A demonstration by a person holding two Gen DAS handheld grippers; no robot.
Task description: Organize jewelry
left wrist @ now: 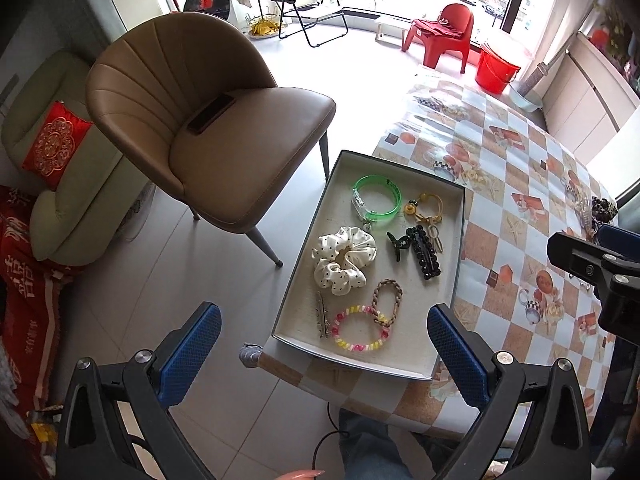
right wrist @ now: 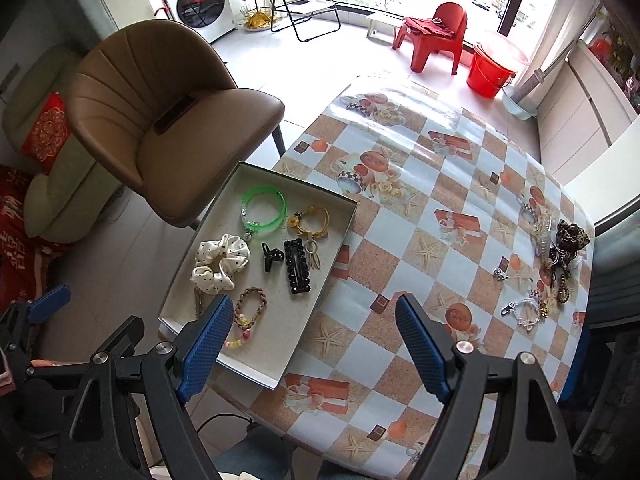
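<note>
Hovering above the tray [left wrist: 448, 256] of jewelry, left gripper [left wrist: 324, 350] and right gripper [right wrist: 314, 344] have jaws spread wide, empty

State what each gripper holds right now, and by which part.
Nothing is held. The left gripper and the right gripper both hover with jaws open and empty above the shallow white cardboard tray of hair accessories.

Contents of one tray [left wrist: 456, 248]: one green bangle [left wrist: 378, 200], one polka-dot scrunchie [left wrist: 344, 258], two beaded bracelets [left wrist: 360, 330], two black hair clips [left wrist: 424, 254], one yellow hair tie [left wrist: 426, 206], one metal clip [left wrist: 322, 314].
</note>
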